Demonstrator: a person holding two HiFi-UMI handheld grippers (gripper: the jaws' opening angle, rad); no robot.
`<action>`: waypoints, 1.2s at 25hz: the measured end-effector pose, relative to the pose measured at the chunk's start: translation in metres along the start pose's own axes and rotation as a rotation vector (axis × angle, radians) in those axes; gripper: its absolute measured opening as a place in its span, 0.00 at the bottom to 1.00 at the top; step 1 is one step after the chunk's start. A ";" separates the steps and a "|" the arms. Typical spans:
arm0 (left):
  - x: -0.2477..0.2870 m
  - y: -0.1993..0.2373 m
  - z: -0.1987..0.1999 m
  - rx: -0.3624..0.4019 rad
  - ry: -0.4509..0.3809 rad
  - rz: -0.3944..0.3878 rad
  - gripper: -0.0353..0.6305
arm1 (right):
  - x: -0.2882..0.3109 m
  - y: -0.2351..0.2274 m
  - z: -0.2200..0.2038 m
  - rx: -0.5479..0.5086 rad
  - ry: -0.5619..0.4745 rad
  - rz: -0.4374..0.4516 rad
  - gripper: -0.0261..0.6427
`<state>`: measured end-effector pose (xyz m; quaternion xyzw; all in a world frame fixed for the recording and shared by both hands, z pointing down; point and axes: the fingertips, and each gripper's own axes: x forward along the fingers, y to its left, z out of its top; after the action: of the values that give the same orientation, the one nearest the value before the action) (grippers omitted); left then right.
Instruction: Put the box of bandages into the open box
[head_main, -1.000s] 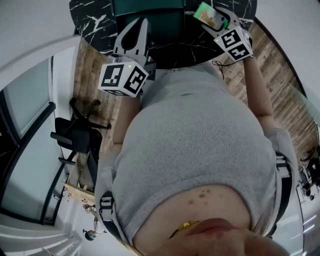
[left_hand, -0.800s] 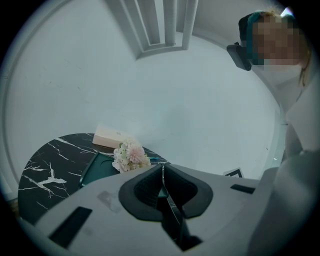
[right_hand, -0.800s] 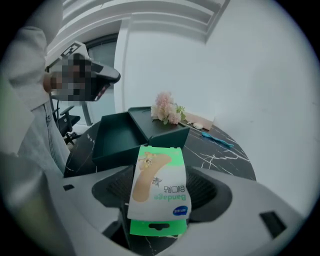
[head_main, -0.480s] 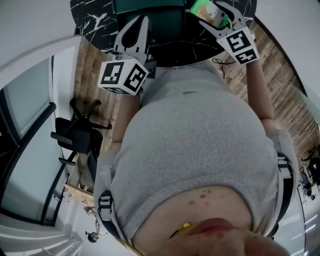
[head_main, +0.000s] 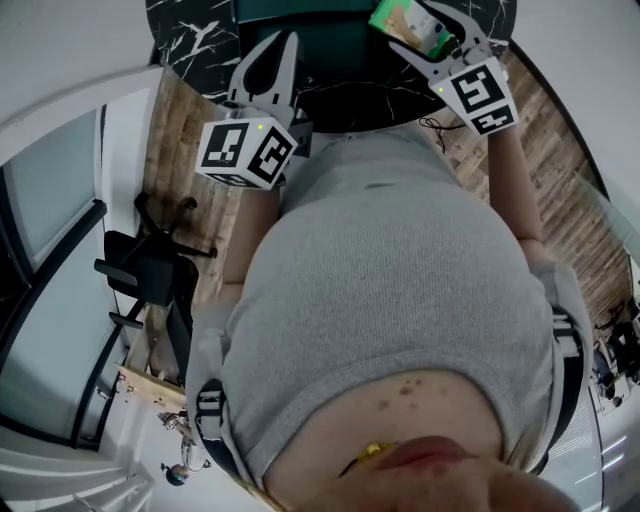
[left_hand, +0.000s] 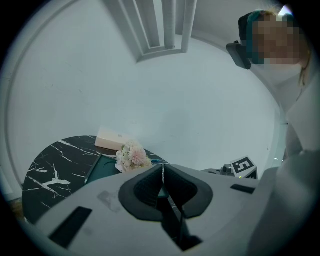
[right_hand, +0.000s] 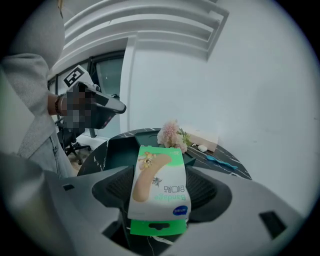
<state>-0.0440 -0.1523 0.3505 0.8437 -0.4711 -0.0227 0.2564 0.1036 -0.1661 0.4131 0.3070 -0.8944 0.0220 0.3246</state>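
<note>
Fingers (right_hand: 111, 188) of the right gripper (right_hand: 160, 186) clamp the box of bandages (right_hand: 159, 182) above the near edge of the tabletop (right_hand: 233, 167), just short of the open box (right_hand: 120, 151). Those of the left gripper (left_hand: 162, 172) are pressed together, empty.

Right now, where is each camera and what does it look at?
Head view: on the person's head, looking down past the grey shirt at left gripper and right gripper.
Left gripper view: on the left gripper, shut, empty, facing the table.
Right gripper view: on the right gripper, gripping the bandage box, facing the open box.
Both gripper views share the flowers.
</note>
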 end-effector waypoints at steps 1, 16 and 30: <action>-0.001 0.001 0.001 0.000 -0.002 0.002 0.08 | 0.000 0.001 0.003 -0.002 -0.006 0.003 0.57; -0.024 0.013 0.008 -0.008 -0.038 0.065 0.08 | 0.009 0.021 0.032 -0.073 -0.045 0.078 0.57; -0.044 0.028 0.011 -0.021 -0.063 0.118 0.08 | 0.028 0.040 0.056 -0.116 -0.071 0.149 0.57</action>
<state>-0.0929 -0.1331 0.3446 0.8104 -0.5278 -0.0391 0.2513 0.0323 -0.1626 0.3919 0.2209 -0.9254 -0.0165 0.3075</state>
